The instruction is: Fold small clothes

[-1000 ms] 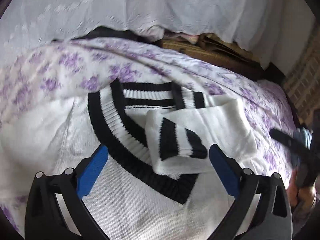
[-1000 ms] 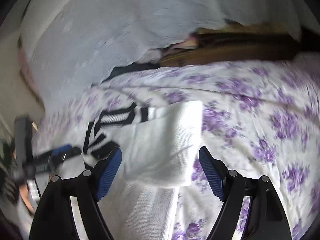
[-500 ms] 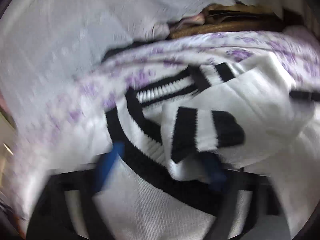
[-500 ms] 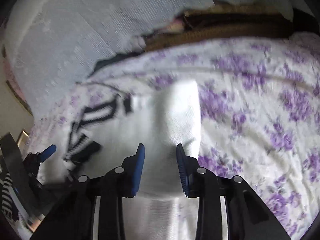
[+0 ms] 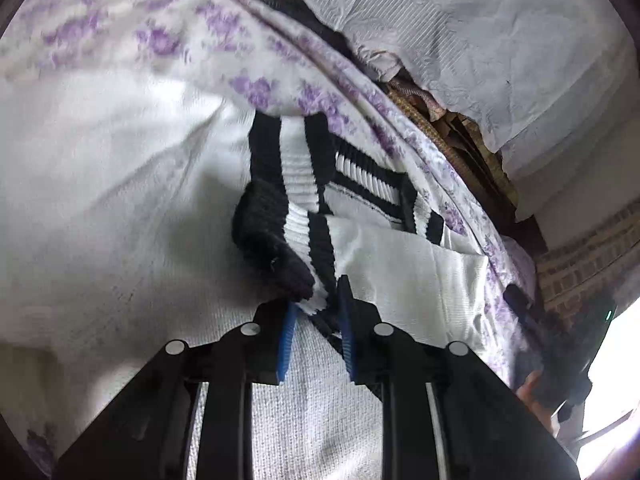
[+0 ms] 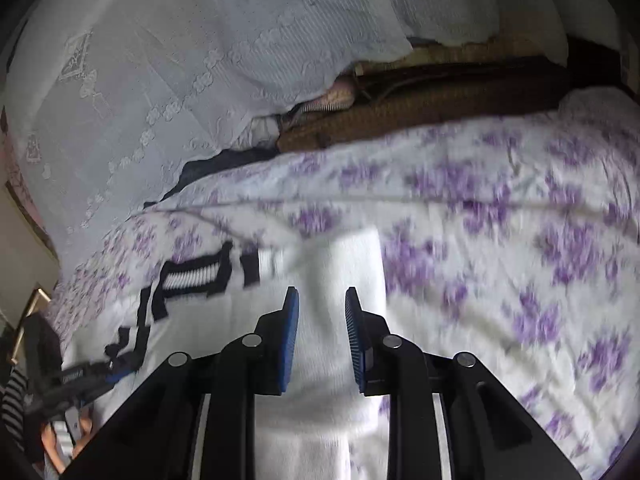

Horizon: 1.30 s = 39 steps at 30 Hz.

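Left tool [image 5: 316, 304] is closing, and I see its blue pads pinching the black-and-white striped cuff [image 5: 296, 240] of the white knit sweater [image 5: 120, 208]. Right tool [image 6: 322, 312] is closing too, narrowed around the folded white sleeve [image 6: 340, 264], though I cannot tell whether its pads press the knit. That sweater lies spread on the purple-flowered bedsheet [image 6: 500, 208], its striped collar [image 6: 192, 276] to the left in my right view. Beyond the bed's far edge hangs a white lace cloth [image 6: 160, 80] over a brown woven mat [image 6: 420, 116].
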Available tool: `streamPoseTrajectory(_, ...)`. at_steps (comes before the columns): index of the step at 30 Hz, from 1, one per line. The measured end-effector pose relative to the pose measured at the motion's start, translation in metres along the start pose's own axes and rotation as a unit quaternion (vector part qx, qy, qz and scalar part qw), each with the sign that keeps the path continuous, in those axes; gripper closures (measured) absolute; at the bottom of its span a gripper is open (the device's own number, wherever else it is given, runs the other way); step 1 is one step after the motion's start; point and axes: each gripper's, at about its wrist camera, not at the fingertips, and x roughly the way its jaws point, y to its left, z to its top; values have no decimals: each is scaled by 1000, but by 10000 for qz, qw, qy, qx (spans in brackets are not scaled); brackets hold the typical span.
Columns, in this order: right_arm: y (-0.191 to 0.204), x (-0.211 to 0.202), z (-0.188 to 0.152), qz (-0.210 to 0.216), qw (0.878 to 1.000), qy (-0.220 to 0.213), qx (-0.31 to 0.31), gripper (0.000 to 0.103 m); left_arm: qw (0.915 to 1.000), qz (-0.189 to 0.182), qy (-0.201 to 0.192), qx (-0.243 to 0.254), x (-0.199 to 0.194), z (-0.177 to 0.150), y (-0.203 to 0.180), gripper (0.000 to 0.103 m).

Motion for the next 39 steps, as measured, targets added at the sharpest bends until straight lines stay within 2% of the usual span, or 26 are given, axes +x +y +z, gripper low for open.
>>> streamPoseTrajectory(3, -5, 25, 10, -134, 9998, 148, 57, 78, 9998, 36, -151, -157, -7, 1, 8, 90)
streamPoseTrajectory(5, -14, 56, 10, -265, 9985, 459, 110, 80, 9994, 205, -173, -238, -8, 1, 12, 90)
streamPoseTrajectory(7, -27, 78, 5, -63, 9975, 619, 347, 81, 9990, 236, -165, -347, -11, -2, 18, 90)
streamPoseTrajectory(10, -34, 59, 8, 246, 9975, 312, 584, 79, 9990, 293, -197, -260, -14, -4, 15, 90)
streamPoseTrajectory(12, -27, 35, 11, 196, 9993, 72, 325, 77, 9989, 366, -218, -194, -16, -7, 13, 89)
streamPoseTrajectory(13, -22, 25, 8, 209, 9996, 47, 171, 69, 9989, 364, -217, -201, -15, -6, 13, 88)
streamPoseTrajectory(14, -16, 14, 3, 285, 9995, 106, 15, 54, 9989, 345, -220, -235, -16, -7, 14, 88)
streamPoseTrajectory(15, -12, 9, -3, 297, 9994, 175, -94, 51, 9989, 337, -211, -256, -16, -6, 15, 87)
streamPoseTrajectory(17, -3, 2, -18, 77, 9983, 380, -435, 50, 9989, 380, -155, -238, -13, -5, 15, 86)
streamPoseTrajectory(20, 2, 20, -52, -582, 9891, 1000, -916, 50, 9988, 461, -120, -133, -11, -5, 11, 85)
streamPoseTrajectory(21, 2, 20, -62, -611, 9887, 808, -1102, 50, 9988, 468, -99, -111, -10, -4, 10, 85)
streamPoseTrajectory(22, 3, 18, -61, -667, 9886, 820, -1075, 50, 9988, 476, -82, -104, -9, -4, 11, 85)
streamPoseTrajectory(23, 5, 12, -57, -750, 9891, 788, -991, 55, 9989, 448, -71, -129, -9, -4, 12, 85)
streamPoseTrajectory(25, 17, -15, -57, -741, 9910, 224, -1095, 59, 9992, 357, -38, -200, -10, -3, 16, 83)
streamPoseTrajectory(28, 42, -29, -63, -604, 9863, -124, -1533, 60, 9993, 257, -7, -270, -11, -2, 19, 83)
streamPoseTrajectory(30, 50, -13, -66, -679, 9821, 79, -1757, 60, 9993, 237, -12, -295, -12, -2, 21, 83)
streamPoseTrajectory(32, 38, 17, -72, -594, 9832, 712, -1574, 59, 9990, 248, -76, -354, -19, -1, 25, 81)
streamPoseTrajectory(36, 32, -8, -61, -276, 9912, 423, -1223, 59, 9967, 398, -360, -607, -40, 3, 42, 66)
streamPoseTrajectory(38, 37, -17, -58, -46, 9925, 216, -1205, 59, 9967, 354, -336, -643, -44, 3, 47, 66)
streamPoseTrajectory(39, 39, -19, -58, 15, 9921, 142, -1247, 56, 9968, 371, -335, -625, -45, 3, 46, 66)
